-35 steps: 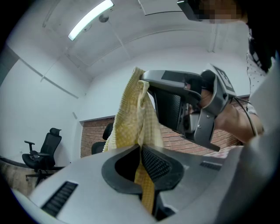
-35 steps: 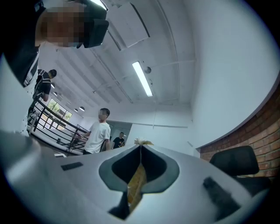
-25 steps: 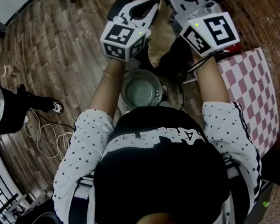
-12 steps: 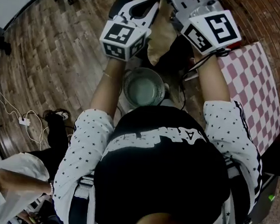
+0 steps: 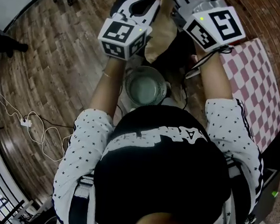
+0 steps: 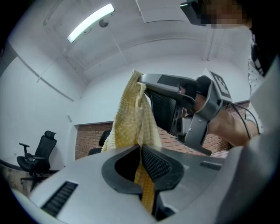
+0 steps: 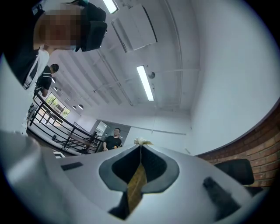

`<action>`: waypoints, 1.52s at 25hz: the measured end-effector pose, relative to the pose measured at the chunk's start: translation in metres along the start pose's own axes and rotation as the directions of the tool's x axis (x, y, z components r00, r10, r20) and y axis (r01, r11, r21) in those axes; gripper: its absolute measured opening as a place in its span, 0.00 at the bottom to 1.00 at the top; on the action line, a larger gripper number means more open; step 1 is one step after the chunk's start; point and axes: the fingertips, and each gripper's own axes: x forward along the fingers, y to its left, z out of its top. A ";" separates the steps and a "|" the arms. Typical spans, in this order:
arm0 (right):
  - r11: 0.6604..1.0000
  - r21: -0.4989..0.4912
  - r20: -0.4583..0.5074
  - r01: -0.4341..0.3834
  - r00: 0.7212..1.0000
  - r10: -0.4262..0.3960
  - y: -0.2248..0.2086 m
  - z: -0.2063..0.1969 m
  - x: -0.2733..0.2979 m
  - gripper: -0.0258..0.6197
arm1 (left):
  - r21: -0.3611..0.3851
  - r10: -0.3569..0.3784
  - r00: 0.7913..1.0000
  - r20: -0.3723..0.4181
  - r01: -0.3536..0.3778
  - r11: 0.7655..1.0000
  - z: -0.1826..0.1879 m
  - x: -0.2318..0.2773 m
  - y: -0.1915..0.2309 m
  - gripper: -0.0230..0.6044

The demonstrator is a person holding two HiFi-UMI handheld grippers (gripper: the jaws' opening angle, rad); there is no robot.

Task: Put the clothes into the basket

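Head view: my left gripper (image 6: 141, 148) and right gripper (image 7: 140, 151) pinch the yellow checked cloth (image 5: 161, 31). Next I'd lower it into the round grey ribbed basket (image 5: 131, 75) at six o'clock.

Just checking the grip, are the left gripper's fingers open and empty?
No, the left gripper is shut on the yellow cloth, which sticks up past it.

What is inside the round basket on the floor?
Only the basket's pale bottom shows, no clothes. The yellow cloth hangs outside it. The near wall's inner face is hidden behind the rim.
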 end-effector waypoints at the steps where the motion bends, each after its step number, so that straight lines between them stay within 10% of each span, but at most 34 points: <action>1: 1.000 -0.001 0.002 0.000 1.000 0.000 0.002 0.002 0.000 0.09 | 0.001 -0.001 1.000 0.000 0.001 1.000 0.002 -0.002 -0.001 0.08; 14: 1.000 -0.002 0.050 -0.003 0.999 0.003 0.031 0.036 -0.019 0.09 | 0.015 -0.033 0.999 0.005 0.033 0.999 0.024 -0.033 -0.037 0.08; 38: 0.973 0.145 0.072 -0.181 0.982 0.172 0.083 0.042 -0.089 0.09 | -0.022 0.123 0.991 -0.050 -0.125 0.992 0.000 -0.081 -0.110 0.08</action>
